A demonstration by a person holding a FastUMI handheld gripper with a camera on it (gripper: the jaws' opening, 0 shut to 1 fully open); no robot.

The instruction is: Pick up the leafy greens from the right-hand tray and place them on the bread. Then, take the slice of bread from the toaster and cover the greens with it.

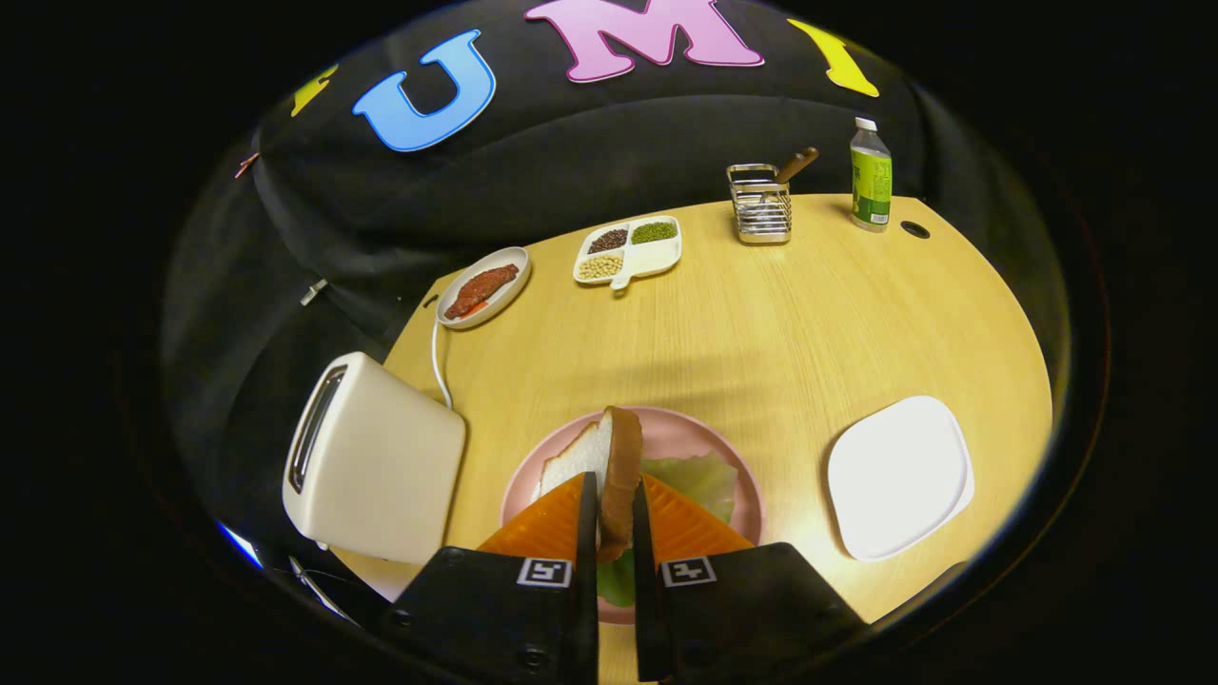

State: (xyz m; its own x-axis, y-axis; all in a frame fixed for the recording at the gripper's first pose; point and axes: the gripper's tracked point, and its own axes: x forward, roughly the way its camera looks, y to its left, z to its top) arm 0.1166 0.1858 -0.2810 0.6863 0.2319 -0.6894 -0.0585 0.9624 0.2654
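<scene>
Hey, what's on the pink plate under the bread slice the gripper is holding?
Leafy greens lie on the pink plate beneath the held bread slice. The gripper covers whatever is under them.

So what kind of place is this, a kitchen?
Probably a pretend kitchen set up in a booth: a toaster, plates of food on a wooden table, and black cloth behind. The tool is shut on a bread slice.
</scene>
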